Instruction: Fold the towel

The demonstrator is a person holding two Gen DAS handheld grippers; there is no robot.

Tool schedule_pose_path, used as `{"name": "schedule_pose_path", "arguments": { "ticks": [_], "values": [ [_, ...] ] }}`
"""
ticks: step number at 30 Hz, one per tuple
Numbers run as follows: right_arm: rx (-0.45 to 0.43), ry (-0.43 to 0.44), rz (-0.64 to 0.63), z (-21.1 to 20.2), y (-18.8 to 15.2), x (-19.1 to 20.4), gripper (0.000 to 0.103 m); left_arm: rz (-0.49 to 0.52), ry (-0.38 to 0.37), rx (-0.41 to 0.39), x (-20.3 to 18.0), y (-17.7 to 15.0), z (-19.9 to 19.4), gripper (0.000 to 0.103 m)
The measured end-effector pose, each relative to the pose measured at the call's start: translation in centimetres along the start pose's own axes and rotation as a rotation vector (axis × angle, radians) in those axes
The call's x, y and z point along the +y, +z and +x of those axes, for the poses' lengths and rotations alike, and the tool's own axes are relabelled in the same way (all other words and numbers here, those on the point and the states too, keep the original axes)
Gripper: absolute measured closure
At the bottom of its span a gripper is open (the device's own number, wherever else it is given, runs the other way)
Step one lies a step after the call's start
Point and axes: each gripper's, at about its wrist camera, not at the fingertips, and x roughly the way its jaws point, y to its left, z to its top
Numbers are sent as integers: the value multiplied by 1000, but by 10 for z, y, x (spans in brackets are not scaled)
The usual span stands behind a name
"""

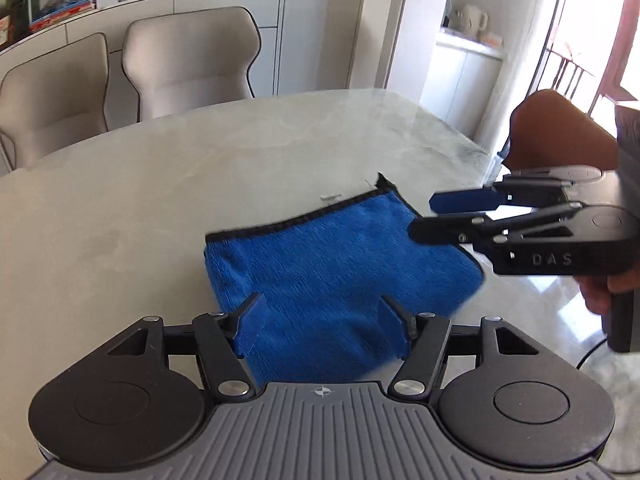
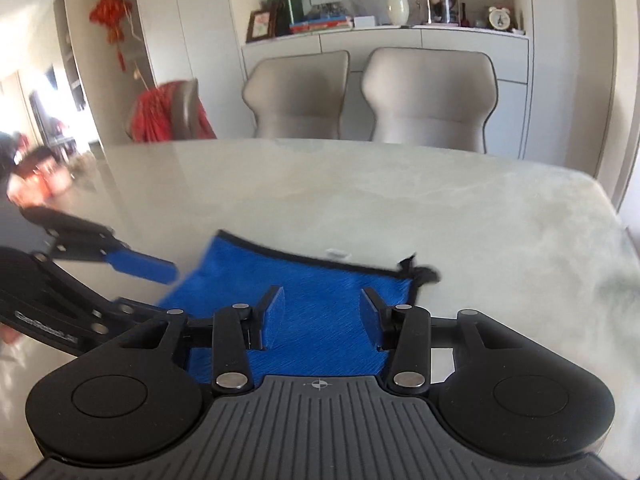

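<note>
Fingers (image 1: 250,316) of left gripper (image 1: 320,322) spread apart, blue pads facing each other, nothing pinched; blue towel (image 1: 332,268) seen between and beyond them. Fingers (image 2: 274,308) of right gripper (image 2: 322,312) likewise parted and empty, poised over same cloth.

Towel: folded, lying flat on pale marbled table (image 1: 160,184), close to near edge. Black-bound hem along far side, ending in small loose tuft at far right corner (image 2: 416,270). Small white tag (image 2: 338,255) on tabletop just beyond hem.

Right gripper in left wrist view (image 1: 430,216): entering from right edge, black linkage with one blue pad showing, tips just beside towel's right corner, jaws parted. Hand (image 1: 560,136) gripping its body from above.

Left gripper in right wrist view (image 2: 172,274): entering from left edge, blue pad reaching towel's left corner; contact not discernible through blur.

Surroundings: two beige chairs (image 2: 428,96) tucked at far side of table; white sideboard (image 2: 400,40) behind, bearing white vase (image 2: 397,0), books and alarm clock (image 2: 499,18). Red cloth draped over third chair (image 2: 168,112) at left.
</note>
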Motion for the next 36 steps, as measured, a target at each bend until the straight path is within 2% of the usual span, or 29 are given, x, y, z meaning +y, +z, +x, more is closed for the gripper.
{"name": "schedule_pose_path", "arguments": {
  "ticks": [4,9,12,21,28,31,33,35,36],
  "values": [
    [23,4,57,-2,-17,6,60,-48,-2,10,-8,-17,-2,38],
    [33,-2,126,-2,-25,-5,60,-69,12,23,-6,-18,10,37],
    [48,-32,141,1,-32,-11,60,-48,32,33,-7,-18,11,37],
    [7,-1,202,1,-43,-23,61,-36,46,37,-5,-21,11,37],
    [2,-7,190,3,-44,-20,60,-41,57,33,-7,-22,11,33],
    [0,-1,174,4,-44,-17,54,-29,62,39,-11,-21,13,28],
    [-2,12,174,5,-44,-16,45,-30,64,38,-13,-22,13,24],
    [-2,26,171,5,-44,-15,37,-32,68,37,-14,-22,14,23],
    [-2,28,167,6,-43,-14,37,-32,70,36,-14,-22,14,22]
  ]
}}
